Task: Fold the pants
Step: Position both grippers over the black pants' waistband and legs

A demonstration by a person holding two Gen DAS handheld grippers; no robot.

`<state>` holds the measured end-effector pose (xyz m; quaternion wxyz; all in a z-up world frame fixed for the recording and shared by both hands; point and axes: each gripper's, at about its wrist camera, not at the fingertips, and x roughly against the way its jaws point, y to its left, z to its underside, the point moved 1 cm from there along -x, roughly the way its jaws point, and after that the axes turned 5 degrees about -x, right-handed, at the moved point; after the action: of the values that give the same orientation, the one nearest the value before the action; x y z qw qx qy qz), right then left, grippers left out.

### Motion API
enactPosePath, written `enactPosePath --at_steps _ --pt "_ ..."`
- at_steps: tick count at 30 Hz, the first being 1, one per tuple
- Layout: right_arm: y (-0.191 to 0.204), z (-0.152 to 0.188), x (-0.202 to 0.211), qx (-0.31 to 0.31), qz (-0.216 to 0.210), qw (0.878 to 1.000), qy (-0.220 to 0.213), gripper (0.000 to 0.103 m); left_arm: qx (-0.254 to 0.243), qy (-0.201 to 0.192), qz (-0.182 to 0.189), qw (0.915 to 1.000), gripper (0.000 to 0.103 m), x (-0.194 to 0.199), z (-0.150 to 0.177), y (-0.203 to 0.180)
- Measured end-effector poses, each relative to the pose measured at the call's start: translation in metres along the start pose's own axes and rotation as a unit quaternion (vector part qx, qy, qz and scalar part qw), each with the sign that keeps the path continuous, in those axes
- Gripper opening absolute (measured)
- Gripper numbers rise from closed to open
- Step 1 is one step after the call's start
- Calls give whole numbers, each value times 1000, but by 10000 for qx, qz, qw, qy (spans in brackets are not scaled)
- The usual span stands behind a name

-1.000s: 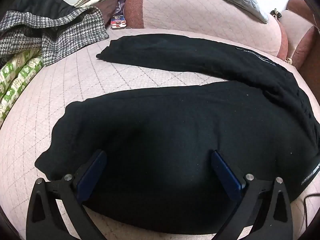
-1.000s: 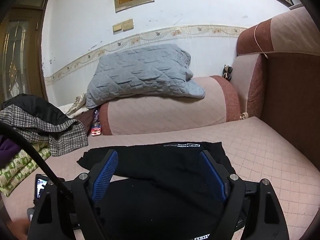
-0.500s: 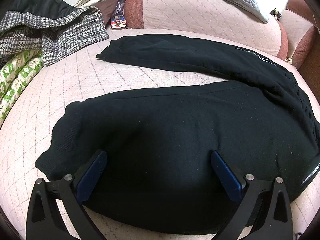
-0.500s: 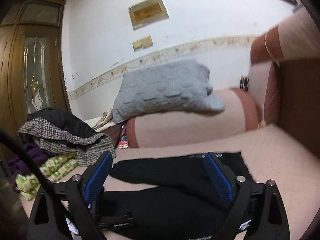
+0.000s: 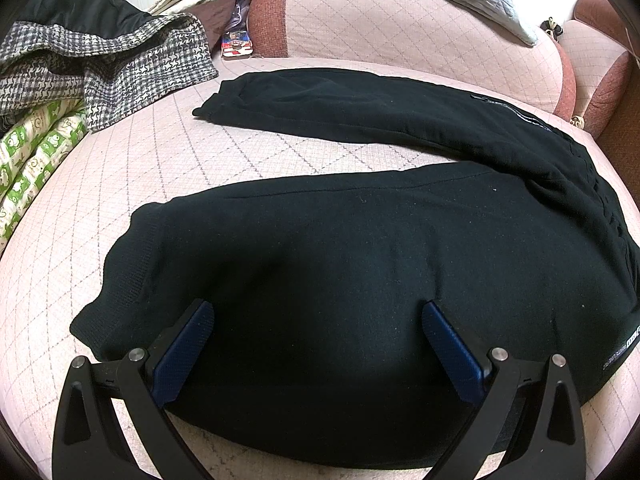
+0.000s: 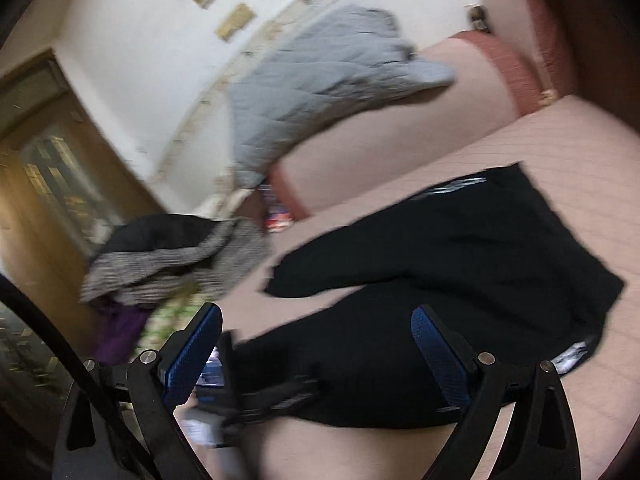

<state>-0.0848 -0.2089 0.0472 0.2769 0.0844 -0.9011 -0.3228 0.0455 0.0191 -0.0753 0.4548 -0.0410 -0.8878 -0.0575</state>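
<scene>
Lying flat: black pants, legs splayed | left gripper, right gripper: fingers apart, empty

My left gripper points steeply downward, its blue pads spread wide with nothing pinched between them. My right gripper is rolled to one side and angled only gently down, jaws at their widest, gripping nothing. That view is smeared, so finer detail is unclear.
</scene>
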Motion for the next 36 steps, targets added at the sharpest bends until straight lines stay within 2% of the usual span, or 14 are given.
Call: enactPosePath --at_steps 5,7,12,17,19,23,25,28,31,33,36 --pt "-24 -9 -16 -478 222 9979 378 98 -2 -5 5 10000 103 0 0 0" --pt "-27 -8 -19 -378 414 9972 491 98 -1 -5 6 10000 103 0 0 0" --pt "-24 -1 -21 66 718 9967 381 98 -16 -11 -1 10000 103 0 0 0" --pt "-26 4 -35 167 820 9953 489 98 -178 136 -10 9997 103 -1 -3 -3" --pt "-26 7 -39 219 865 9946 522 98 -133 141 110 9998 103 -2 -4 1" --pt "-25 9 -40 438 1094 9921 437 98 -73 -128 344 9993 103 5 2 8" --pt "-27 11 -39 513 1241 9902 375 98 98 -303 493 9983 100 12 4 14" --pt "-33 14 -38 654 1559 9850 339 98 321 -439 586 9968 90 22 8 22" --pt "-40 18 -31 709 1903 9788 265 98 365 -392 687 9962 83 29 7 23" --pt "-44 22 -23 727 2095 9748 257 98 346 -442 772 9954 82 37 4 22" --pt "-48 28 -13 806 2362 9681 238 98 308 -734 765 9939 82 58 -2 23"
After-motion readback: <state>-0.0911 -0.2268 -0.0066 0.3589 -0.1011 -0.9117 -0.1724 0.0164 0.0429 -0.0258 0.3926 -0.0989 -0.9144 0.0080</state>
